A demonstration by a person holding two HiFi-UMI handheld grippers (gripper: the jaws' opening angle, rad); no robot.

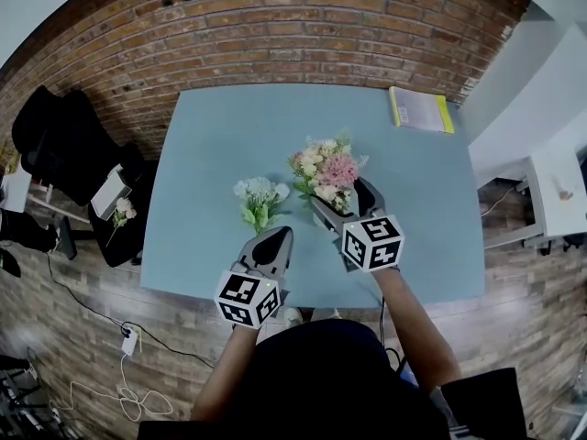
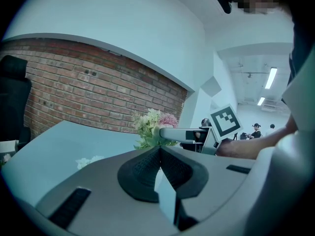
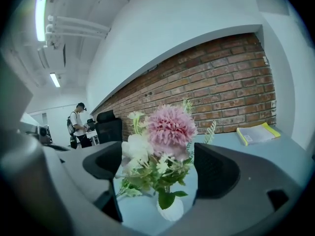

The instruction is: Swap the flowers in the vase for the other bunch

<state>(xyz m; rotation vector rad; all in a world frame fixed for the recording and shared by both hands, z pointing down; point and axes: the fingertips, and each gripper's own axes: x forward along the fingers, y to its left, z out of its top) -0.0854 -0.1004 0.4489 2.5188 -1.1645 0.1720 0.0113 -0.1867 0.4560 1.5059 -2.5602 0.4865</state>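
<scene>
Brick walling runs behind a pale blue table [image 1: 211, 136], bare except for the flowers, their vase and one yellow-edged book [image 1: 420, 110] parked at the far right corner, well out of the way. One small white vase [image 3: 170, 208] stands near the front middle with a pink-and-white bouquet [image 1: 326, 172] upright in it. One loose white bunch [image 1: 260, 195] lies flat on the table just to its left, presumably laid close so it can go in once the vase is emptied. That makes two bunches, one vase and two grippers.

On the right gripper [image 3: 160, 167] the jaws are spread wide, with the bouquet's leaves and stems between them and the pads pressing on nothing (a stance that reads as lining up to take the stems above the vase mouth). The left gripper [image 1: 272, 244] is closed tight on nothing near the table's front edge, beside the white bunch. I judge it is waiting its turn, perhaps to steady the vase. Nothing has left the vase yet, so the swap is at its first step.
</scene>
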